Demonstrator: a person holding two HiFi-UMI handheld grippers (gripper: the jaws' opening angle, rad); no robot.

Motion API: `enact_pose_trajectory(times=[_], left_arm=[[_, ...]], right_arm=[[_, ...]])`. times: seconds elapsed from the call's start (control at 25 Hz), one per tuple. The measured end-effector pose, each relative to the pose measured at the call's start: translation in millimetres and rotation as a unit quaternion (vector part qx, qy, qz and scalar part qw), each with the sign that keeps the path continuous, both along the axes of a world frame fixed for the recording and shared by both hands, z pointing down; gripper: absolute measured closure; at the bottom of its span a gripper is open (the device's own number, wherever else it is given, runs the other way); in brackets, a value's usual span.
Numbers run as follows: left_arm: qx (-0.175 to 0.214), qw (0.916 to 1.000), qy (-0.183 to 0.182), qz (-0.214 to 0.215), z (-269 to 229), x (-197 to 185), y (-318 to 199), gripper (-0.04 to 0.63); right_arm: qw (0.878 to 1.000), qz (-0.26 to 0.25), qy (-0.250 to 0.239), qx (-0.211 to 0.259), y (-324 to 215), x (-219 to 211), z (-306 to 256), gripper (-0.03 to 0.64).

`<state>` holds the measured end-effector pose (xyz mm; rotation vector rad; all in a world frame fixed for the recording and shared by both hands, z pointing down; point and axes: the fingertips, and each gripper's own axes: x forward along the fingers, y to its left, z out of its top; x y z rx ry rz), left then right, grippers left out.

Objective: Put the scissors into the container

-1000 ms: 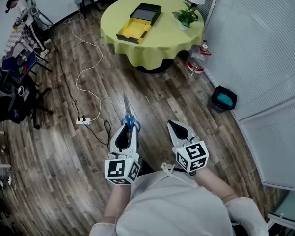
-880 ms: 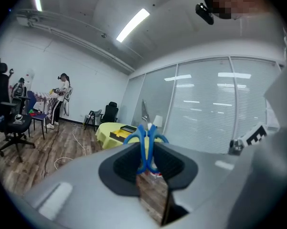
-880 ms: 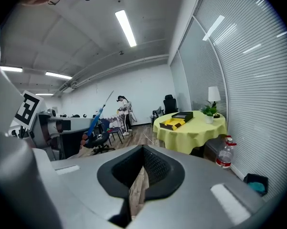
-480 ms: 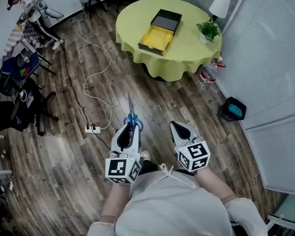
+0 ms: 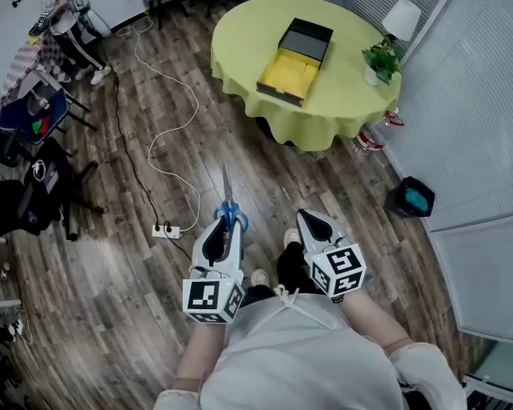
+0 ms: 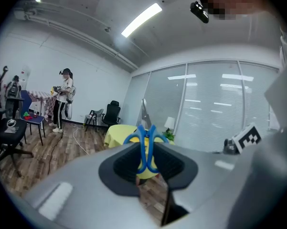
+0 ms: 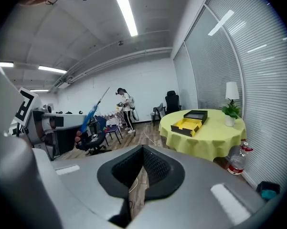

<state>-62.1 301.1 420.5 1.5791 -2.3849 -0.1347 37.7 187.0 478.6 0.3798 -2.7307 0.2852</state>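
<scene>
scissors: blue-handled steel scissors (image 5: 228, 202) clenched in my left tongs (image 5: 226, 226), blades pointing ahead
container: black box with yellow lining (image 5: 292, 65) on green tabletop (image 5: 239, 32), well ahead, slightly right
right tongs (image 5: 311, 220): clenched, empty

There is one pair of scissors (image 5: 226, 190) and one container (image 5: 295, 62). One round worktop (image 5: 239, 37) is in view. One lamp (image 5: 405, 20) and one potted plant (image 5: 381, 61) can be counted, along with one bottle (image 5: 376, 135), one bin (image 5: 412, 199) and one power strip (image 5: 168, 231). There are two grippers, the left gripper (image 5: 224, 220) and the right gripper (image 5: 310, 219). One person (image 5: 55, 15) stands far off.
</scene>
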Motion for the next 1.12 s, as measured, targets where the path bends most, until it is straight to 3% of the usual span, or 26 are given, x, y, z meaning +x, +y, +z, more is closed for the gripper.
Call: enact_pose_trajectory(times=[0.32, 0.72, 1.12], left_arm=[[0.004, 0.9999, -0.009, -0.01, -5.9, -49.7, -76.5, 0.506], [-0.003, 0.9997, -0.016, -0.016, -15.4, -127.0, -249.5, 0.506], [-0.038, 0.9992, -0.014, 0.009, 6.0, -162.1, -380.1, 0.506]], right_arm=[[1.0, -0.018, -0.02, 0.002, -80.7, -62.0, -2.4, 0.618], [0.999, -0.031, -0.025, 0.002, -251.2, -140.7, -16.0, 0.618], [1.0, -0.025, -0.015, -0.01, -375.7, -176.9, -3.4, 0.618]])
